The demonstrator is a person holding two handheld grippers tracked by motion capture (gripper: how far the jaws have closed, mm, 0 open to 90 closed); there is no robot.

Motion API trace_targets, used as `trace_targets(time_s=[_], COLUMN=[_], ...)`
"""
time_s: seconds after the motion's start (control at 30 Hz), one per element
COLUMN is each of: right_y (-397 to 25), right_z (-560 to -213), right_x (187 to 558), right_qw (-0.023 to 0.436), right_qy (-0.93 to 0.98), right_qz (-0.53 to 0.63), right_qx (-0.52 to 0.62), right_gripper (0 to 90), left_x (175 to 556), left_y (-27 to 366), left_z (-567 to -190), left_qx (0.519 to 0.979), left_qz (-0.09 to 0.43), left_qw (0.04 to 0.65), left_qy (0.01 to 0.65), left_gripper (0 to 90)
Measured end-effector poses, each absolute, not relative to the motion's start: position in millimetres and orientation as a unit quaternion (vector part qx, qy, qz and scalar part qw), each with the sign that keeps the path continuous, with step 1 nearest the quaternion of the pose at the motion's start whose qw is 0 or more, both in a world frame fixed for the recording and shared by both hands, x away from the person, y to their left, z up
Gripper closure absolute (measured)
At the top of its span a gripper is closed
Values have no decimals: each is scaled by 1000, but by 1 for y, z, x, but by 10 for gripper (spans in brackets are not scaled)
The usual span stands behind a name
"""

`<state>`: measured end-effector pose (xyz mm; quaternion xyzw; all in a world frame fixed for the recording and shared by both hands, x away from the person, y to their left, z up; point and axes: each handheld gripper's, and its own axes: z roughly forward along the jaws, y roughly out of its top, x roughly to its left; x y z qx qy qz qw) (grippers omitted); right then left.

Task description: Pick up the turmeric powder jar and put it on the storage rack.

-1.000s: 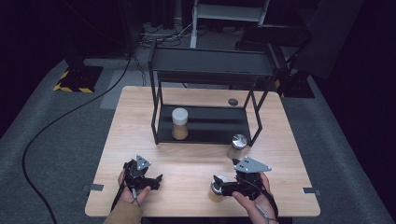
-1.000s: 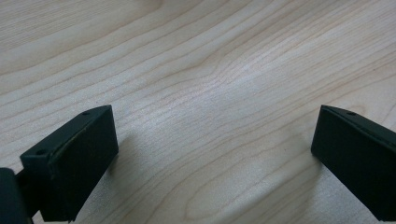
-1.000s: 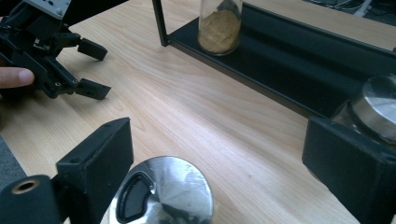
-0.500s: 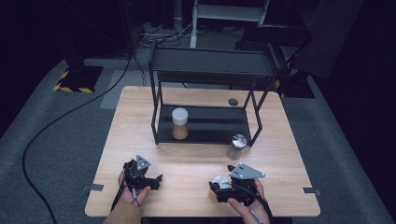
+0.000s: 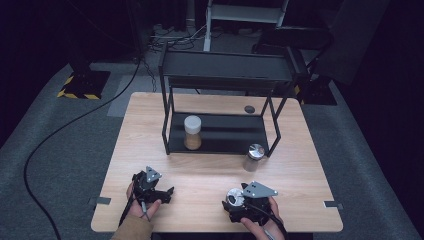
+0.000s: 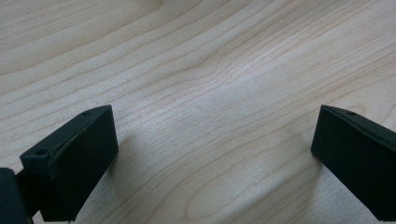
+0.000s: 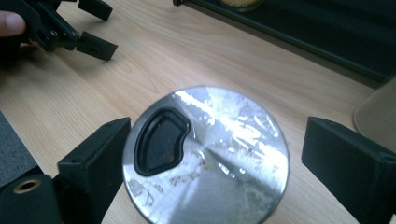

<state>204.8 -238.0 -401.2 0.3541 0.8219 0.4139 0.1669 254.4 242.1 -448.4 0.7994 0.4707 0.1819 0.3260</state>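
The right gripper (image 5: 239, 201) stands over a shaker jar (image 7: 205, 156) with a shiny metal lid, near the front edge of the table (image 5: 210, 170). Its fingers (image 7: 93, 163) are spread on either side of the lid; the left one looks to be touching the rim while the right one stands clear, so nothing is clamped yet. The step in hand looks like the approach to grasp this jar. The next move calls for centring the lid between the fingers, sinking a little lower onto the jar's body and closing, since the smooth metal rim could slip.

The right hand (image 5: 260, 220) holds its gripper low at the table's front, pointing forward and to the left. The left gripper (image 5: 150, 190) rests close to the tabletop at the front left, fingers (image 6: 70, 158) wide apart with bare wood between them, held idle by the left hand (image 5: 142, 207).

Farther back, a black rack (image 5: 225, 70) carries a white-lidded jar (image 5: 193, 132) on its lower shelf, and a second metal-lidded shaker (image 5: 254, 157) stands on the table just beside the rack's front right leg.
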Motion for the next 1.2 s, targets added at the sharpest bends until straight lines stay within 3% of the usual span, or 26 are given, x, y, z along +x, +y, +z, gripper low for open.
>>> trace_targets(time_s=[0.43,0.6,1.2], right_y=[-236,-235,-230], right_z=[-408,-408,-394], right_x=[204,204,211], right_qw=[162,160,164], right_qy=[833,840,849], right_qz=[399,392,384], right_qx=[348,339,323], right_gripper=[192,308,318], left_x=[254,254,254], left_y=[242,242,242], left_z=[-448,-448,-448], left_qx=[799,799,799], left_qz=[182,182,182], left_qw=[326,326,326], left_qy=[471,471,471], left_gripper=[4,5,5])
